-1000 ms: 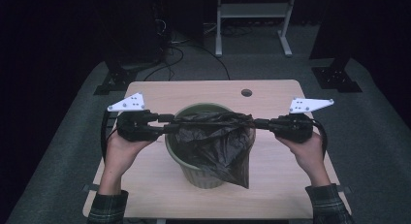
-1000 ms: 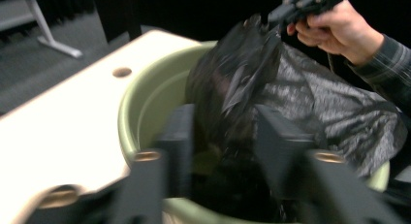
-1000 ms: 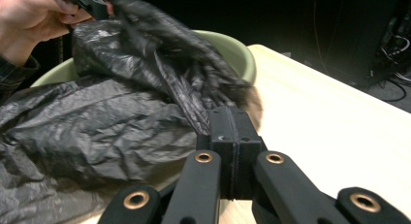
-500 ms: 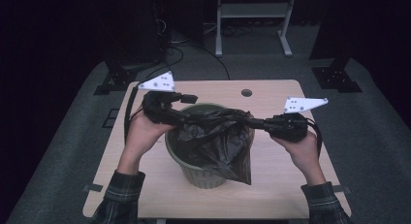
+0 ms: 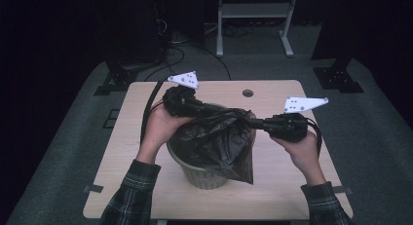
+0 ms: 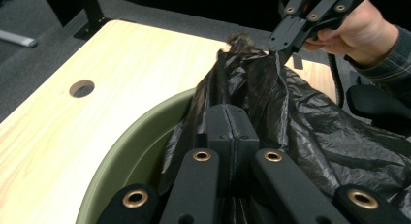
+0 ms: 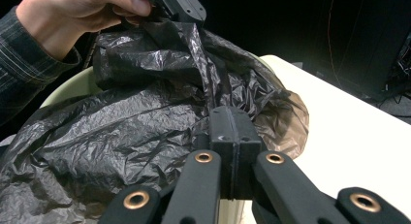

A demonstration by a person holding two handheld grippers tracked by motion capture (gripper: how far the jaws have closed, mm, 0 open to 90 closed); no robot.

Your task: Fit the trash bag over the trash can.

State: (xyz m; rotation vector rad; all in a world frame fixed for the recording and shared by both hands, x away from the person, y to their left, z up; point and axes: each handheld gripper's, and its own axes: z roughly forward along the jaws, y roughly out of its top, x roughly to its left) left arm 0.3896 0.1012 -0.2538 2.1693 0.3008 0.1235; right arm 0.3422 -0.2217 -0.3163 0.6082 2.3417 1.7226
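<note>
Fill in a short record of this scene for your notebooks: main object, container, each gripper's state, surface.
Main object: black plastic bag, draped over the bin
Container: green bin, standing on the table
Left gripper: shut on the bag's edge, jaws having just closed
Right gripper: shut on the bag's edge
Surface: light wooden table with a round hole

We see a black plastic bag (image 5: 219, 142), thin, shiny and much wrinkled, lying over the top of a round olive-green bin (image 5: 204, 176). The bin stands upright near the middle of the worktop, closer to its near edge. The bag is pulled up into two gathered points, one at the bin's far left rim and one at its right side. A loose part of the bag hangs outside over the front right wall, and it seems to reach almost down to the worktop.
</note>
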